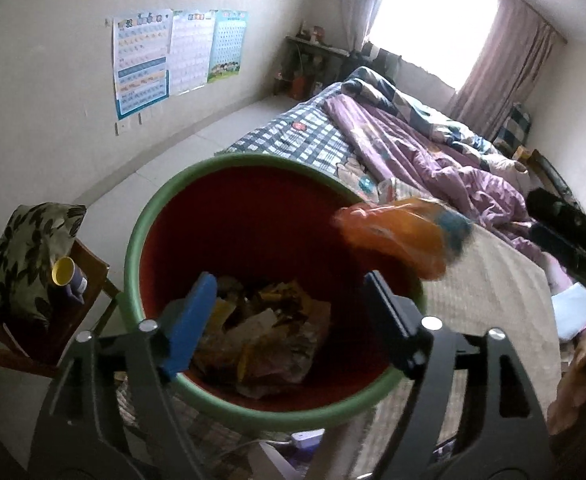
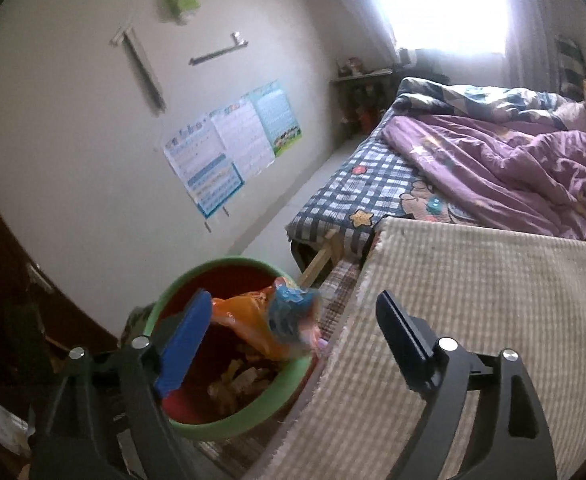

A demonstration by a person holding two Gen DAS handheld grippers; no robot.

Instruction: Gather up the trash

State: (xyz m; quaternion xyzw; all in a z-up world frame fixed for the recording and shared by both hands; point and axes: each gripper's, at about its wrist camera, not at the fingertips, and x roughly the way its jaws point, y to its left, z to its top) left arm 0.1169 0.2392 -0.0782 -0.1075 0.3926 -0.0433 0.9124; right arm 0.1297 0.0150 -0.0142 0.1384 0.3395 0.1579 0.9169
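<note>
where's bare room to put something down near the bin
Free: the beige ribbed mat between the green-rimmed red bin and the purple quilt. Crowded: the bin bottom, full of wrappers, with an orange snack bag at its rim.

My left wrist view looks down, very near, into the bin point(image 1: 253, 280). My right wrist view faces it from farther right. Both share the bed point(image 1: 413, 140) and posters point(image 2: 233, 144).

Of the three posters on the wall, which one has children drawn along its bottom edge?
The one nearest the window; it is light blue with green grass below. The other two posters show only rows.
</note>
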